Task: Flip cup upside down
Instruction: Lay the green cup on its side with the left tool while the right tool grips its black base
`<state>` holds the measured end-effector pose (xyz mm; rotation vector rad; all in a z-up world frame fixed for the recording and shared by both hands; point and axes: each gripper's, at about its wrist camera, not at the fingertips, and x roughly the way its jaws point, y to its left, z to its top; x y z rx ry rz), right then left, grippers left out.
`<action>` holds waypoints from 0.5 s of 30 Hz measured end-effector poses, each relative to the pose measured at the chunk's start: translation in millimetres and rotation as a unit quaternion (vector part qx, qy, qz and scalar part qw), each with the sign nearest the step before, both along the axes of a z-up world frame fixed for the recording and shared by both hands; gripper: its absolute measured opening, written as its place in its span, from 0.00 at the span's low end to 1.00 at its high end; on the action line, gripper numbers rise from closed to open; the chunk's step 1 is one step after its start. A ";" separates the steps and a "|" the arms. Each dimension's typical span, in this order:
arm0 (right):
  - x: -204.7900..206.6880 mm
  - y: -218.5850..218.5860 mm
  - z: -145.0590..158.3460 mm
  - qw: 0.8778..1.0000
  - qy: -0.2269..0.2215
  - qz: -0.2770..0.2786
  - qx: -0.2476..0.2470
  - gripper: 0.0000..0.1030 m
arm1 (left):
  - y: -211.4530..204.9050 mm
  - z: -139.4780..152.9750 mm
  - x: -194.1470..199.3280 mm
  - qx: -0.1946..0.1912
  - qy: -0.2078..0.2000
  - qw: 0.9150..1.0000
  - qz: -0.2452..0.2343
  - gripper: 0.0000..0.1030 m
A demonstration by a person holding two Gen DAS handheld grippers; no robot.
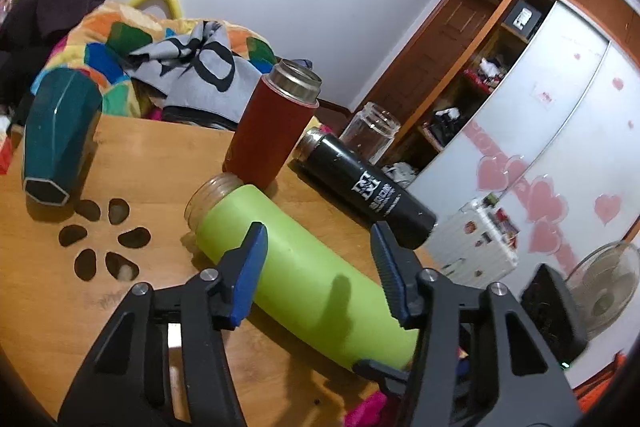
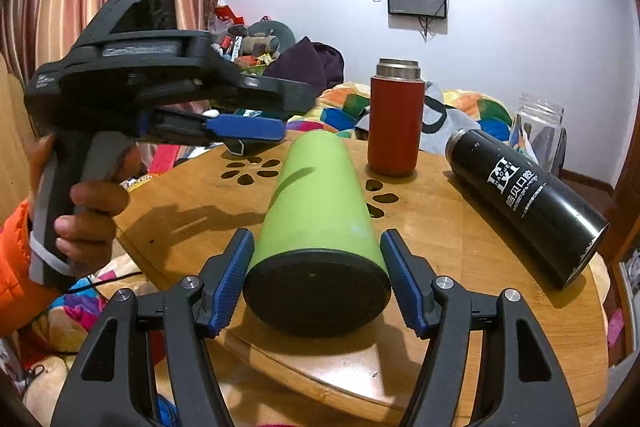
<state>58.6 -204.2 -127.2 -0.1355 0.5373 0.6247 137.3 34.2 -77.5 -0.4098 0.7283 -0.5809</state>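
Note:
A lime green cup (image 1: 304,279) lies on its side on the round wooden table (image 1: 160,155), its clear threaded mouth toward the red flask. My left gripper (image 1: 320,255) is open above the cup's middle, one finger on each side, not touching. In the right wrist view the cup (image 2: 320,203) points its black base at the camera. My right gripper (image 2: 318,279) is open around that base end, pads close to the cup's sides with small gaps. The left gripper (image 2: 256,131) shows there too, held by a hand above the table's left part.
A red flask (image 1: 272,131) stands upright behind the cup. A black flask (image 1: 368,187) lies on its side to the right, near the table edge. A clear glass jar (image 1: 370,131) stands behind it. A teal hexagonal vase (image 1: 56,143) stands at the left. Cut-out holes (image 1: 104,239) pierce the tabletop.

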 end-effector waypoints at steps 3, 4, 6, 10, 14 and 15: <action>-1.3 1.7 -0.5 1.000 -0.004 0.001 -0.006 0.60 | -3.2 -4.8 2.8 0.003 0.009 1.000 -0.004 0.47; -0.9 0.7 -0.5 1.000 -0.002 0.001 -0.004 0.60 | -3.1 -5.8 2.4 0.008 0.007 1.000 -0.002 0.47; 0.6 -2.4 0.2 1.000 0.007 0.002 0.006 0.60 | -3.0 -5.0 -0.8 0.022 0.000 1.000 0.003 0.47; 3.3 -6.3 0.1 1.000 0.017 0.002 0.018 0.61 | -10.1 -1.9 -5.7 0.065 -0.018 0.998 0.011 0.47; 3.5 -5.1 -1.1 1.000 0.022 0.003 0.014 0.63 | -21.1 2.3 -10.7 0.108 -0.042 0.993 0.019 0.47; 4.2 -4.1 -4.0 1.000 0.027 0.002 0.009 0.63 | -22.9 2.5 -10.5 0.111 -0.044 0.993 0.018 0.47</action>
